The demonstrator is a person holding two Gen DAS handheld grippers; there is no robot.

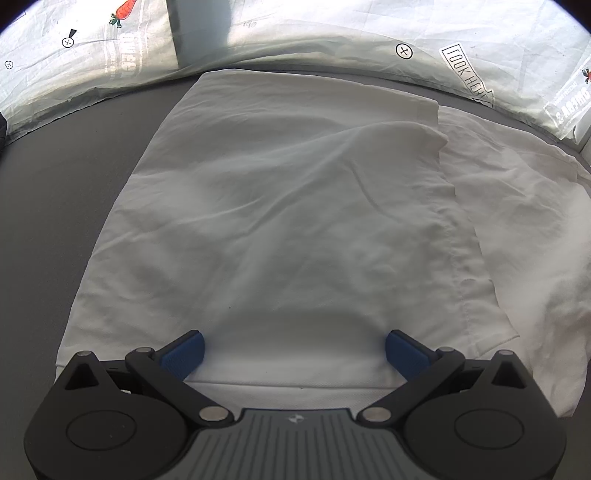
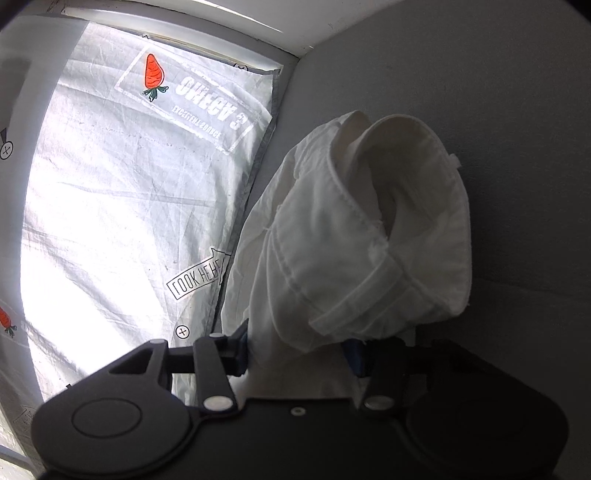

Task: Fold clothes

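A white garment (image 1: pixel 277 203) lies spread on a grey surface (image 1: pixel 55 221), its hem nearest to me. My left gripper (image 1: pixel 294 350) hovers over that hem, open, its blue pads (image 1: pixel 184 354) wide apart with only flat cloth beneath. To the right, another layer of the garment (image 1: pixel 517 221) lies rumpled. In the right wrist view a bunched, seamed part of the white garment (image 2: pixel 351 240) rises in a roll in front of my right gripper (image 2: pixel 299 354). Its jaws are closed in on the fabric, which fills the gap between the blue pads (image 2: pixel 354 354).
A crinkled white sheet printed with carrots and "LOOK HERE" labels (image 1: pixel 369 33) borders the far side of the grey surface. In the right wrist view this printed sheet (image 2: pixel 110 203) glows brightly on the left, and the grey surface (image 2: pixel 498 147) fills the right.
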